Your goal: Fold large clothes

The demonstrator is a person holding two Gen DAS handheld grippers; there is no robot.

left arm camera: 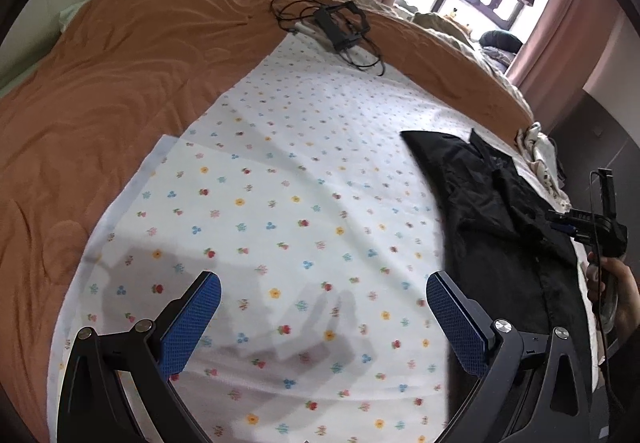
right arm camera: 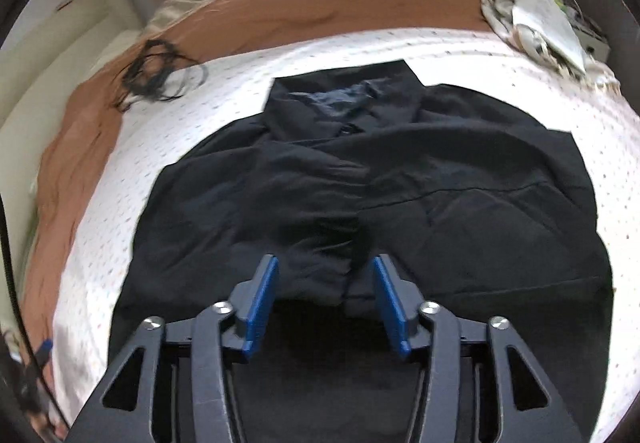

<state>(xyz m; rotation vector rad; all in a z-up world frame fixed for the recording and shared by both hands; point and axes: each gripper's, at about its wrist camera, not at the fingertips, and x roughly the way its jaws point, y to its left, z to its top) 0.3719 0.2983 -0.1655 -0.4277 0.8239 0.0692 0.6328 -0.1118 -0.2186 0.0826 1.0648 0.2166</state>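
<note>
1. Black cloth – a big shirt [right arm camera: 360, 179] – lies spread on the white sheet [left arm camera: 280, 171] with little flowers, near the sheet's right side.
2. My right gripper [right arm camera: 326, 295] hangs just over the bunched middle of the shirt. Its blue pads [right arm camera: 262, 307] stand partly apart, with a fold of cloth between them, but I see no pinch.
3. My left gripper [left arm camera: 324, 319] is spread wide over bare sheet, just left of the shirt – it holds nothing.
4. An orange blanket [left arm camera: 100, 91] lies under the sheet.
5. Black cables [left arm camera: 332, 27] sit at the sheet's far edge.
6. A crumpled pale cloth [right arm camera: 536, 23] lies at the far right corner.
</note>
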